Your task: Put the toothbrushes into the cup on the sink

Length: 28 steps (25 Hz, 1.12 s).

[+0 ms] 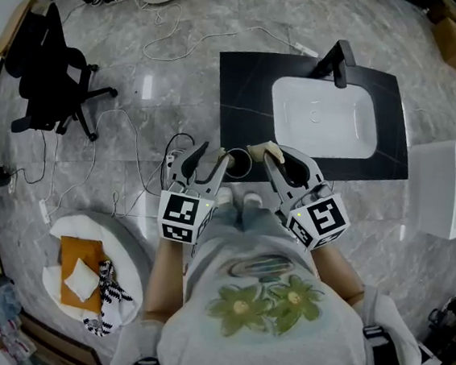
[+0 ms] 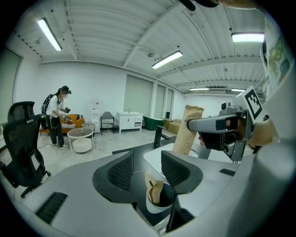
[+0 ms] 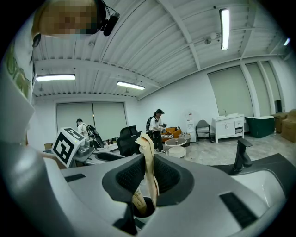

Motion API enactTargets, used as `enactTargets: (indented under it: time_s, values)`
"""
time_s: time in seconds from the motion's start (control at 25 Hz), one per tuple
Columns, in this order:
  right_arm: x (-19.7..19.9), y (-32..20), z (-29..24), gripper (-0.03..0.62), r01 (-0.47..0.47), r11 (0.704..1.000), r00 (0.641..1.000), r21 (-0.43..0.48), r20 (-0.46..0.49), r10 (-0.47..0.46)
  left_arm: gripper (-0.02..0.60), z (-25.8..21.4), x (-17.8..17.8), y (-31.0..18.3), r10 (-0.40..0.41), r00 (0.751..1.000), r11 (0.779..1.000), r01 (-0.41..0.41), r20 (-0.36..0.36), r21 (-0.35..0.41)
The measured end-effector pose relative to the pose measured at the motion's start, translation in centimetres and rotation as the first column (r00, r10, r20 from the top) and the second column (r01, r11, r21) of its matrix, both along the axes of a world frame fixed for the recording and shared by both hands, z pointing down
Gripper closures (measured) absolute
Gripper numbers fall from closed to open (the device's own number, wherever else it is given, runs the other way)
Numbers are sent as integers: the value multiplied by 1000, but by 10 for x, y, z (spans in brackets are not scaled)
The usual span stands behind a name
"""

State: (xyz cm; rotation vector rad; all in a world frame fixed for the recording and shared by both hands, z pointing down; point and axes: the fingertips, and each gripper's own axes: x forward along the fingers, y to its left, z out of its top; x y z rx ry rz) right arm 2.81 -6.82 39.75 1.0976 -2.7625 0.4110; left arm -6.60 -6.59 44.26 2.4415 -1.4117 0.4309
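A dark cup (image 1: pixel 238 164) stands at the front edge of the black counter (image 1: pixel 246 90), left of the white sink basin (image 1: pixel 324 119). My left gripper (image 1: pixel 213 156) hangs just left of the cup. In the left gripper view that gripper (image 2: pixel 144 169) is open above the cup (image 2: pixel 155 207), and a paper-wrapped toothbrush (image 2: pixel 155 190) stands inside the cup. My right gripper (image 1: pixel 281 161) is just right of the cup. In the right gripper view it (image 3: pixel 147 173) is shut on a second paper-wrapped toothbrush (image 3: pixel 149 152), held upright above the cup (image 3: pixel 144 208).
A black faucet (image 1: pixel 338 64) stands behind the basin. On the floor are a black office chair (image 1: pixel 52 78), loose cables (image 1: pixel 170 38) and a round white table (image 1: pixel 120 243) with cloths. A white cabinet (image 1: pixel 454 189) stands to the right. People stand far back in the room.
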Motion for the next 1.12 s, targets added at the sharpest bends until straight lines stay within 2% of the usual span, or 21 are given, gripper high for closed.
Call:
enactTargets:
  time_s: [0.32,0.48,0.68,1.12]
  values:
    - [2,0,-6,517,-1,1000,1000,11,9,1,415,-35,-10,-3,-37,999,996,40,-36,74]
    - [1,0,-7,519,-1,1000,1000,14,14,1,505,-42,-16,-2,-72,995,993,78,-68,83]
    - [-1,1,-9,517,6,1000,1000,15,16,-6,560,-47,-22,0,-80,992,993,88,-100,81]
    - [-11,2,-6,518,28,1000,999,-8,30,-28,563,-40,-21,1,-63,992,997,67,-107,34]
